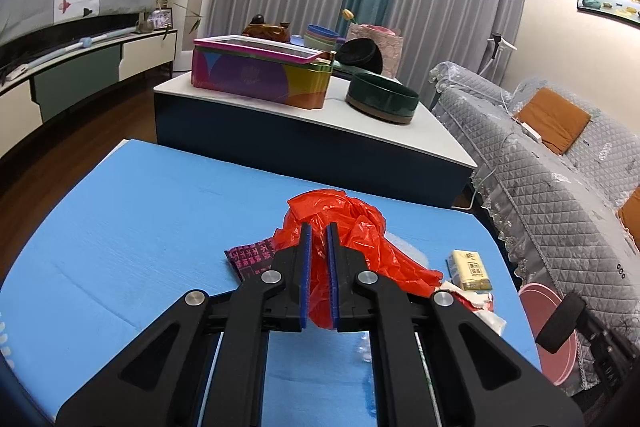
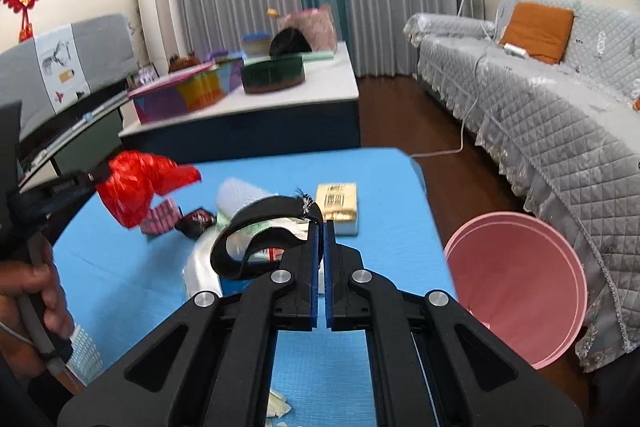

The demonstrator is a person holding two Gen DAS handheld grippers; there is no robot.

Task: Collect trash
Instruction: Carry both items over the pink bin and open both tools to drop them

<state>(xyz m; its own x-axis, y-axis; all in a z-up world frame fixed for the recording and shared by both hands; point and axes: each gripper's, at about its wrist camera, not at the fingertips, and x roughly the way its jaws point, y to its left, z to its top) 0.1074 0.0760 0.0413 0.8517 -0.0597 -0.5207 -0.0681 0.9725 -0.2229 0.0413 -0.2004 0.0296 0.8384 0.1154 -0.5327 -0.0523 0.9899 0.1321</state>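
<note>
1. The left gripper (image 1: 319,227) is clamped on a red plastic bag (image 1: 352,247), held up above the blue table (image 1: 140,227). Only a pinch of thin film sits between the pads, so the bag could slide free if it is swung sideways, or tear where it is bunched.

2. The right gripper (image 2: 320,225) is closed on one end of a black strap (image 2: 256,223), which curls out to its left in a stiff loop. The hold is right at the frayed tip, so I judge it shaky; a quick turn could flick the strap out.

3. The loop hangs close over the other scraps: a clear wrapper (image 2: 204,255), a small dark packet (image 2: 196,221) and a yellow tissue pack (image 2: 338,207). If the strap drags, it could hook or sweep these off the table edge.

4. The red bag's loose tail trails near a patterned wrapper (image 1: 250,259) and the tissue pack (image 1: 470,269); it might catch them and scatter them.

5. The pink bin (image 2: 516,287) stands on the floor just off the table's right side, tilted toward the camera in the right view. A light bag let go too early could drift and miss the mouth, landing on the floor by the sofa (image 2: 540,115).

6. Both grippers heading for one bin could bump each other.
</note>
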